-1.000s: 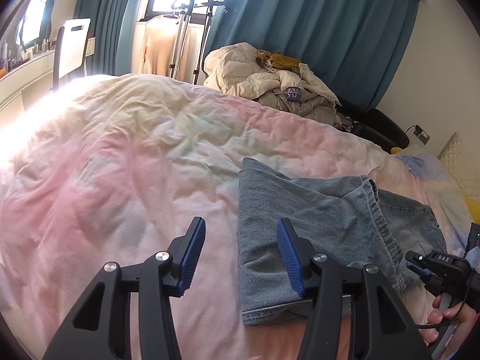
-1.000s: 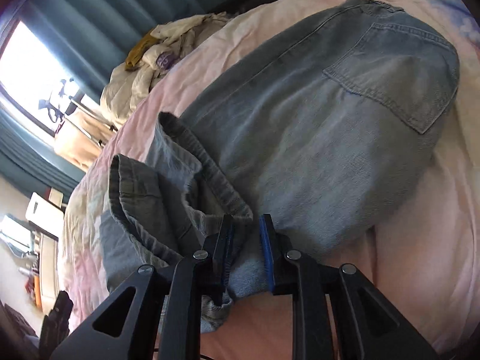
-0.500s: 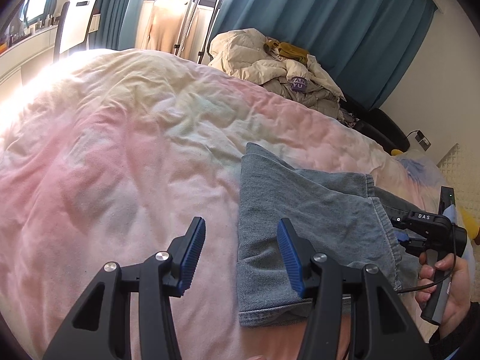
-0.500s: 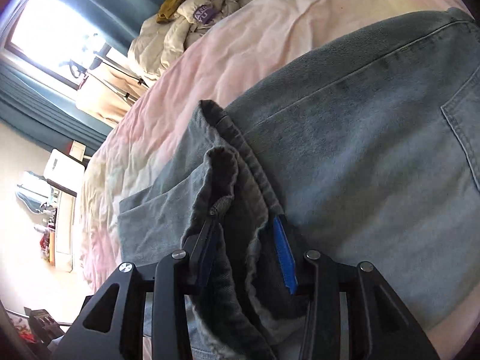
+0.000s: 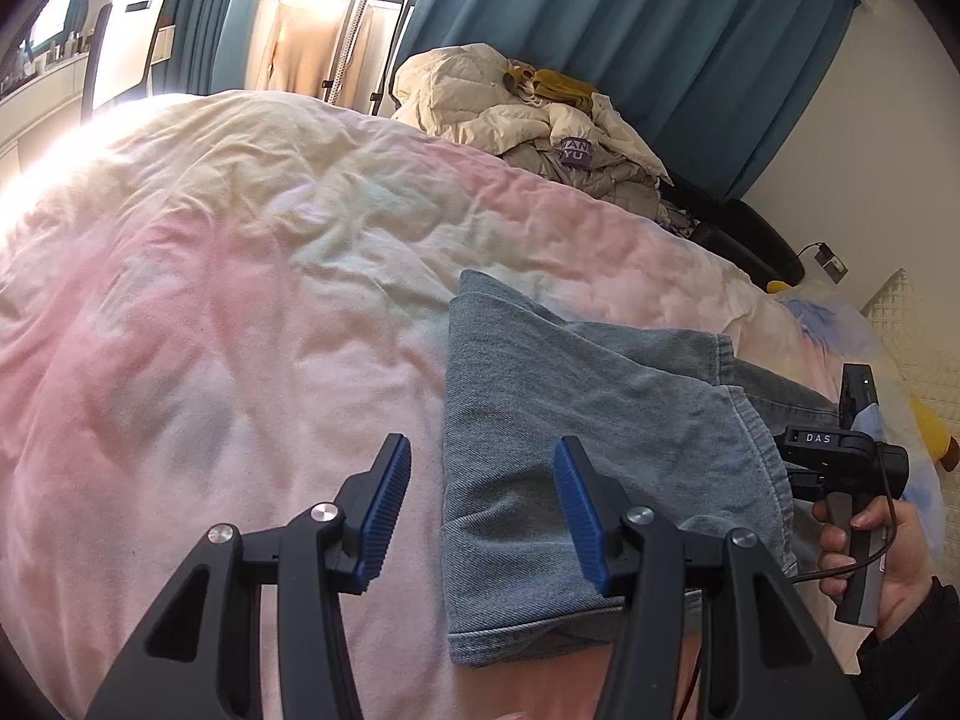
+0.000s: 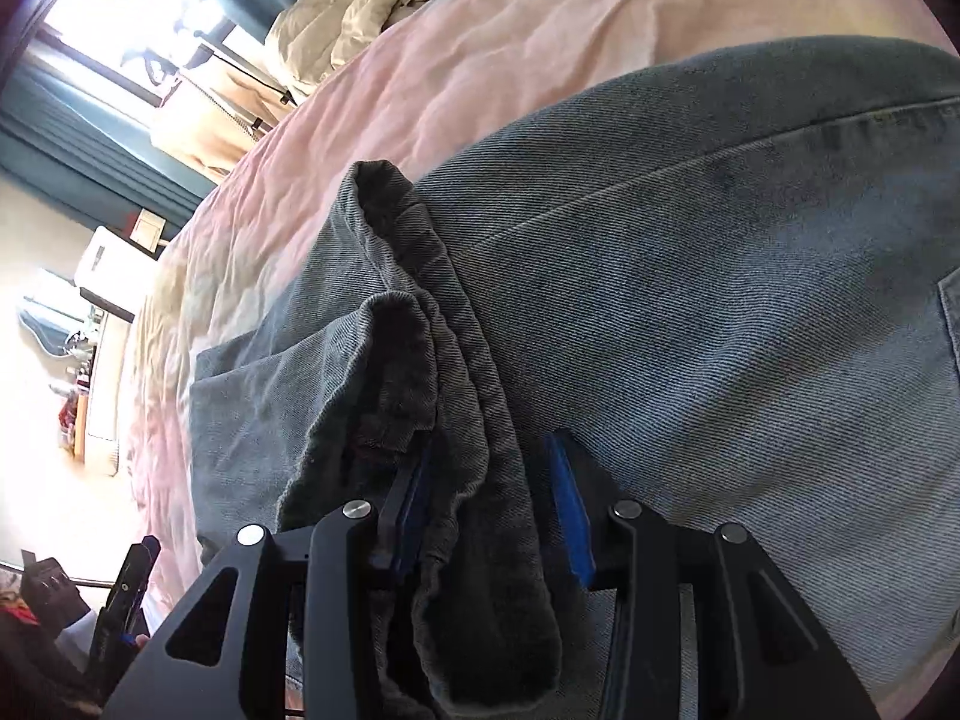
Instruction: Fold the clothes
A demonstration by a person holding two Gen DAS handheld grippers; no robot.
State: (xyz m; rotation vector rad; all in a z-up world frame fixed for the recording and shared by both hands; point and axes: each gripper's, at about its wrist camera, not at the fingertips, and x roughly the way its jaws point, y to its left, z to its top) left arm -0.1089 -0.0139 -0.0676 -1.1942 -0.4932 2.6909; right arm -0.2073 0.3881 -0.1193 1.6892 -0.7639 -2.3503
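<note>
On quilted bedspread (image 5: 252, 312), folded denim jeans (image 5: 576, 396)

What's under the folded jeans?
The jeans lie on a pink and cream quilt; it shows all around them. The quilt right beneath is covered, so anything there stays hidden.

Jeans (image 5: 600, 420): faded blue denim cloth, matt, w/ diagonal twill ribs; hems (image 6: 432, 312) coarse, stitched. Quilt (image 5: 240, 312) under jeans: soft pink-cream cloth, matt, finely wrinkled. Left gripper (image 5: 480, 504): matt black plastic arms, shiny metal rivets, ribbed blue pads (image 5: 576, 510). Right gripper (image 6: 489, 510): same finish. Curtain (image 5: 660, 60) beyond quilt: teal cloth, matt, pleated. Jackets (image 5: 510, 102) at quilt's far edge: puffy cream fabric.
</note>
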